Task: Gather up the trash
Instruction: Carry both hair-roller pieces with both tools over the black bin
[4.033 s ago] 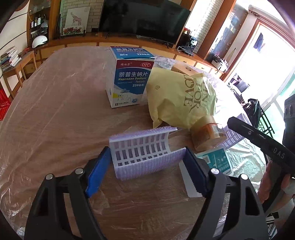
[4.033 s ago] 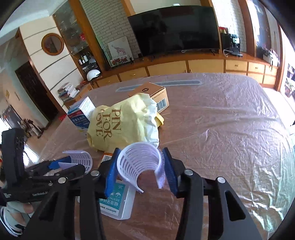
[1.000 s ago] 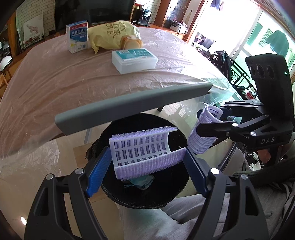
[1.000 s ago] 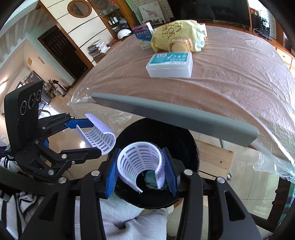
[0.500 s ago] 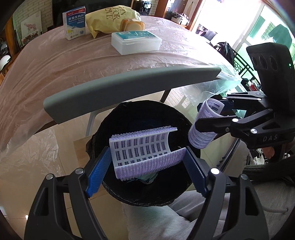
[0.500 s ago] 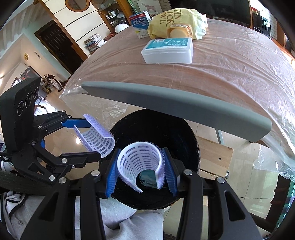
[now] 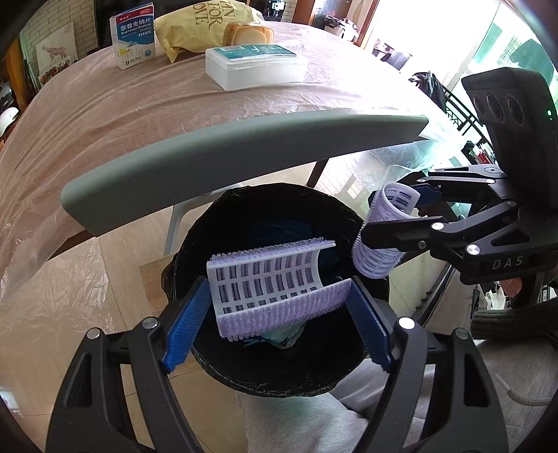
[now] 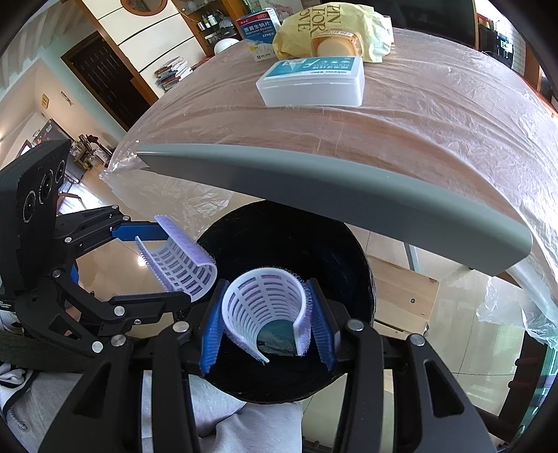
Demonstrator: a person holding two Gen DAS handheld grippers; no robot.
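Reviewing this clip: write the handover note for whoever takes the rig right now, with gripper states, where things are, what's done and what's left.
Left gripper: shut on a purple curler half, held over the black bin.
Right gripper: shut on the other curler piece, also above the bin opening.
Done: both pieces carried from the table to the bin; some trash already lies inside.
Left: release both. On the table remain the white plastic box, tape roll, yellow bag and medicine box.

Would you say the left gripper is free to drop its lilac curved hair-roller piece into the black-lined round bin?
Probably yes: the left gripper holds the lilac roller piece above the open black-lined bin, with nothing between; the grey chair back sits beyond.
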